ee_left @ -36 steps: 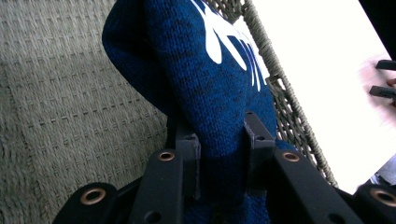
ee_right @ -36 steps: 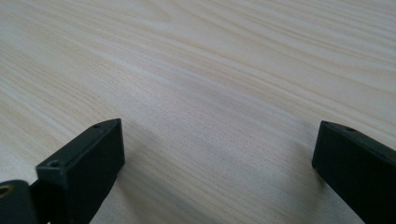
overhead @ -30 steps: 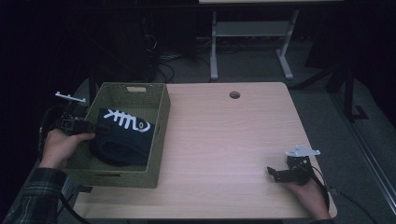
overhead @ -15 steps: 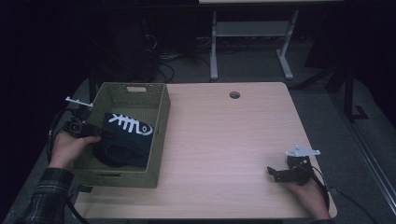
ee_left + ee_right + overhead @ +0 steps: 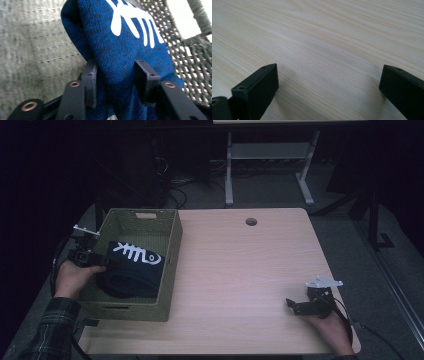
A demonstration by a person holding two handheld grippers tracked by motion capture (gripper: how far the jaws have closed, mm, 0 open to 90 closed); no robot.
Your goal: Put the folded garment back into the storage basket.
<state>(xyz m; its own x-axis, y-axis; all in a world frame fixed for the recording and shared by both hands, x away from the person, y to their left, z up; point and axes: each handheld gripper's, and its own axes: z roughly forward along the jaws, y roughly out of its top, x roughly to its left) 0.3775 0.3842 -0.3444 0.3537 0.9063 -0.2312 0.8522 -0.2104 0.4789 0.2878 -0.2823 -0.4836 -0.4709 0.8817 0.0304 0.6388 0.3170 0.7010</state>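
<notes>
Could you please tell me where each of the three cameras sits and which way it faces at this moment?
High view: above the person's side, looking forward and down on the table; both forearms, left gripper, right gripper.
Left gripper view: on the left gripper, facing the blue garment inside the woven basket.
Right gripper view: on the right gripper, facing bare tabletop.
Shared: high and left views show garment and basket.

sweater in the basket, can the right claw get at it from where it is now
Probably not as it stands: the right claw sits open at the table's far near corner, and the basket wall faces it. The left claw already grips the sweater.
</notes>
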